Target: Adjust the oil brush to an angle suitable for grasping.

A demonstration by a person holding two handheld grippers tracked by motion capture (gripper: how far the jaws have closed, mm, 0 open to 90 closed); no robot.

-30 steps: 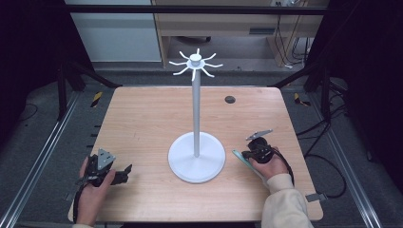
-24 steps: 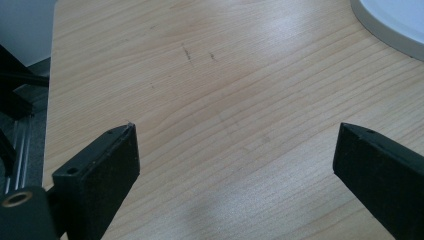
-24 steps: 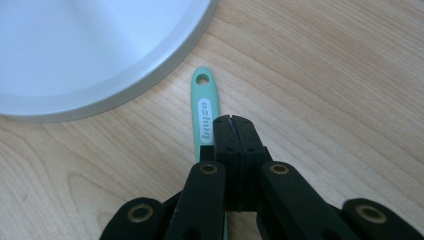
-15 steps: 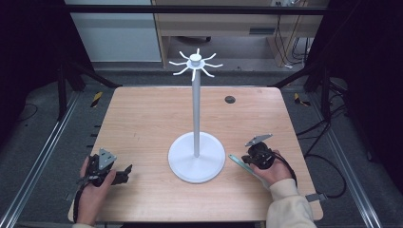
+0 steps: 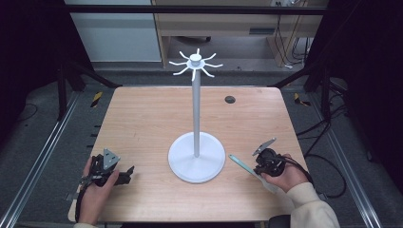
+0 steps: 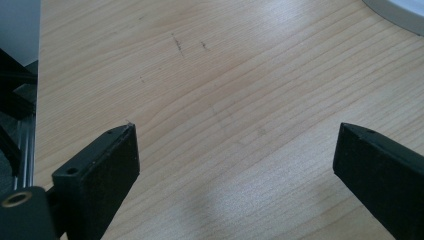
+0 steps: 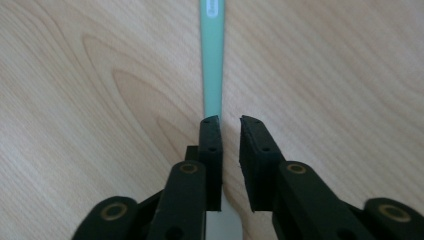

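Right gripper [image 7: 230, 125] has just been easing its jaws apart, a narrow gap showing now, and the green strip [image 7: 212, 60] runs straight ahead between them; whether a pad touches it, hard to say. Left gripper [image 6: 235, 150] gapes wide, empty, far off. Wooden table [image 5: 142, 123], white stand [image 5: 196, 156] just beside.

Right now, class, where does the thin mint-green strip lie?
In the high view, the thin mint-green strip lies on the wooden table, between the white stand's round base and the right gripper.
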